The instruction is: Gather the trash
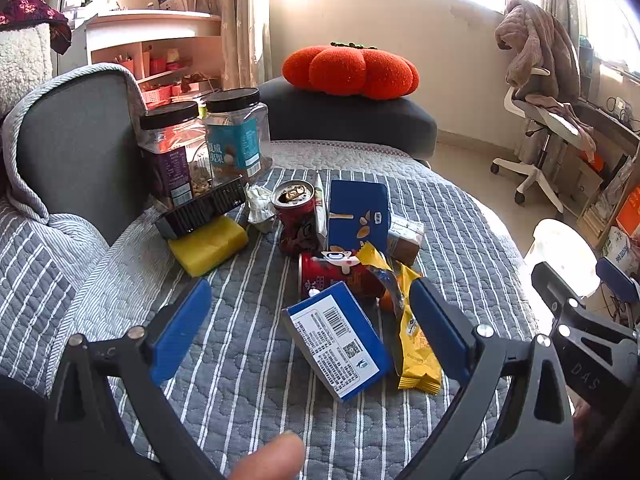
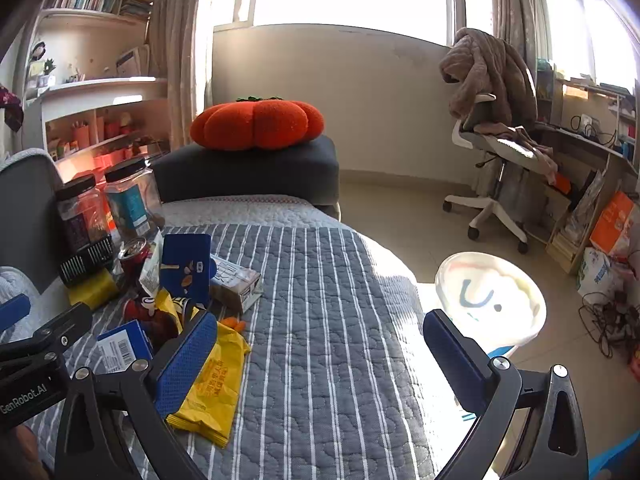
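Observation:
Trash lies in a pile on the striped grey sofa cover (image 1: pixel 248 360). In the left wrist view I see a blue box (image 1: pixel 338 340) with a barcode label, a yellow snack wrapper (image 1: pixel 416 344), a red can on its side (image 1: pixel 340 276), an upright open red can (image 1: pixel 296 216), a standing blue carton (image 1: pixel 358 216) and crumpled paper (image 1: pixel 260 204). My left gripper (image 1: pixel 312 328) is open, its fingers either side of the blue box and above it. My right gripper (image 2: pixel 320 344) is open and empty over the sofa, the yellow wrapper (image 2: pixel 216 384) beside its left finger. The white bin (image 2: pixel 492 296) stands on the floor at the right.
Two black-lidded jars (image 1: pixel 204 140), a black tray (image 1: pixel 200 210) and a yellow sponge (image 1: pixel 208 244) sit at the sofa's armrest. An orange pumpkin cushion (image 1: pixel 350 70) lies on a dark ottoman. An office chair (image 2: pixel 496 136) draped with a blanket, a desk and cables stand at the right.

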{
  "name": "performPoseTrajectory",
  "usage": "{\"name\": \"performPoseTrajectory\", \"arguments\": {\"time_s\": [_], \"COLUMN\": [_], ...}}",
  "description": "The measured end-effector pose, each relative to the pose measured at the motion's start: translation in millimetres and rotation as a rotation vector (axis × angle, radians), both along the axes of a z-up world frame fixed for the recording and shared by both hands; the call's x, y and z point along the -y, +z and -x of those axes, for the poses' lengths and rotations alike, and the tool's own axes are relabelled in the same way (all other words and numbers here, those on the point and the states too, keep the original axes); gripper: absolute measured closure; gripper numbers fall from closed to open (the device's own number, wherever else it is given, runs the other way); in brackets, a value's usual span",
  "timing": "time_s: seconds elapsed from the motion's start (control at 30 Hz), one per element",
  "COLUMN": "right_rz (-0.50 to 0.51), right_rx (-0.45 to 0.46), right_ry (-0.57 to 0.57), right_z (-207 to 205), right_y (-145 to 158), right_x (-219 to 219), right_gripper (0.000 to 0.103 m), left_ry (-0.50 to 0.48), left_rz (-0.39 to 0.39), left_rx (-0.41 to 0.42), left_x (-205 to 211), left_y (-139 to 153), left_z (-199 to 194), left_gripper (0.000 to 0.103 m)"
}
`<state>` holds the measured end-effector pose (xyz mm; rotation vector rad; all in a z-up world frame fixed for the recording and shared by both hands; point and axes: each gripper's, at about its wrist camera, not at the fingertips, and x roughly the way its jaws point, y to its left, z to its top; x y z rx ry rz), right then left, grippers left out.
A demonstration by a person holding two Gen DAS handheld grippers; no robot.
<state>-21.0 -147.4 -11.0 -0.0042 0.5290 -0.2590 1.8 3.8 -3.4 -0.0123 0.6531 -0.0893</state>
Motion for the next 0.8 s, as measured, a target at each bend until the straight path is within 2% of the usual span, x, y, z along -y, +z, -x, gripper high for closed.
{"name": "performPoseTrajectory", "arguments": {"time_s": [0.8], "right_rz": [-0.008], "right_rx": [-0.012], "right_ry": [0.001], "right_z": [-0.7], "right_y": [-3.9], "right_x": [-0.5], "right_gripper": [0.000], "left_ry": [0.000], "left_rz": [-0.003], "left_rx": [0.000], "left_x": [-0.6], "left_y": [-1.7], "left_z": [0.6], "left_gripper": [0.004]}}
